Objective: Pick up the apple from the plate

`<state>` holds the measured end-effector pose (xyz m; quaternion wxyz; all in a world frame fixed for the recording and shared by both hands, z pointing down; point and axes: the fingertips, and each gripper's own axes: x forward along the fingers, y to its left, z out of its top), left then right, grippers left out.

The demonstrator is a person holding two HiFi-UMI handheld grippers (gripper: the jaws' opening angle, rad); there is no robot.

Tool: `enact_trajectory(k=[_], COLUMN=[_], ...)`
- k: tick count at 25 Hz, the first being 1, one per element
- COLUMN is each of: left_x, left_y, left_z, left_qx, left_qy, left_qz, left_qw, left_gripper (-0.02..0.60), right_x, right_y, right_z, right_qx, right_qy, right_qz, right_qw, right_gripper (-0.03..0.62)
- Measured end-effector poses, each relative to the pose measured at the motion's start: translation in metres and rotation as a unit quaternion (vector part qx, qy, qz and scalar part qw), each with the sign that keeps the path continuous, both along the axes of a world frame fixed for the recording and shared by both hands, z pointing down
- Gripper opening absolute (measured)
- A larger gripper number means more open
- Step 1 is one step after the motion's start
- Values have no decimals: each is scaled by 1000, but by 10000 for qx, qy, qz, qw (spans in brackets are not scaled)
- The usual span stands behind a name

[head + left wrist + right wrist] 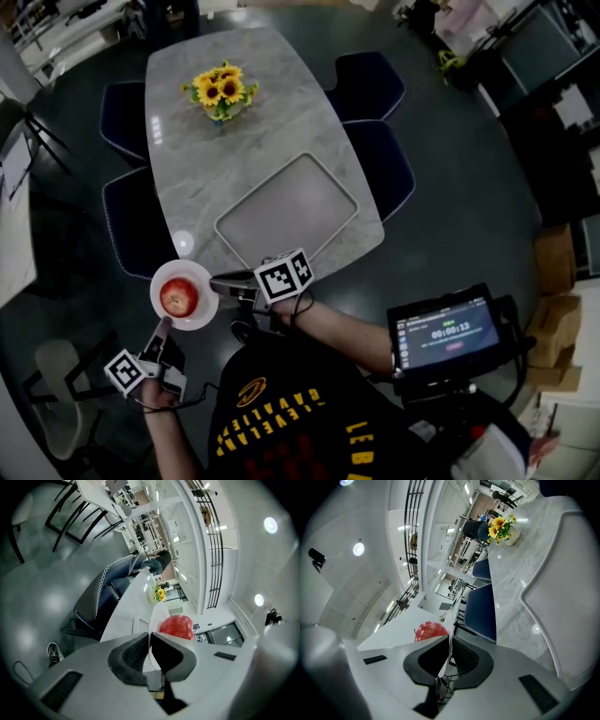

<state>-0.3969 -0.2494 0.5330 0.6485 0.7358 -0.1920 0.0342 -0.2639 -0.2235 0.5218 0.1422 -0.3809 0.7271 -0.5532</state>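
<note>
- One red apple (178, 298) sits in the middle of a white plate (199, 273). The plate is off the tabletop (272, 131), held up just past its near left corner.
- The left gripper (166, 324) has the plate's near rim. Its fingers (133, 654) are closed right down on the thin white edge, with the apple just beyond them.
- The right gripper (218, 281) takes the rim on the other side the same way, its fingers (465, 659) pinched onto the edge with nothing else between them.
- Neither gripper is free for the apple, so the plate probably has to go down first. The bare tabletop beside the tray (286, 211) looks like the nearest landing spot.
- Keep the plate level on the way, since the round apple would likely roll toward any dipped side.
- Once it rests flat, let go with one gripper, open wide and close across the apple's widest part, with the other gripper steadying the plate.
- The sunflowers (222, 91) stand at the far end, well apart.
</note>
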Motion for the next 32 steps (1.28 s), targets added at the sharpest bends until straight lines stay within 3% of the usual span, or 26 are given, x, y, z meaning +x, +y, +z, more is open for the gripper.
enact_trajectory(k=[9, 13, 14, 17, 18, 27, 32], left_x=[6, 20, 21, 4, 3, 5, 25], left_y=[-4, -6, -6, -4, -3, -1, 3], left_z=[7, 4, 4, 22, 22, 26, 13], left_qx=[41, 244, 269, 176, 119, -45, -93], left_qy=[126, 384, 343, -411, -448, -193, -159], left_qz=[-15, 254, 308, 219, 159, -32, -62], left_qw=[9999, 9986, 9986, 9988, 9988, 9998, 9998], left_gripper=[21, 21, 21, 21, 21, 21, 21], right_x=[7, 13, 16, 17, 16, 14, 31], right_y=[-7, -1, 2, 4, 3, -2, -1], right_z=[1, 3, 3, 4, 5, 9, -7], right_qx=[89, -33, -78, -92, -72, 112, 235], right_qy=[50, 94, 146, 174, 145, 121, 8], right_qz=[-17, 102, 148, 135, 102, -18, -106], right_qw=[9999, 9999, 9998, 9997, 9998, 9999, 9997], right_gripper=[28, 28, 28, 28, 28, 28, 28])
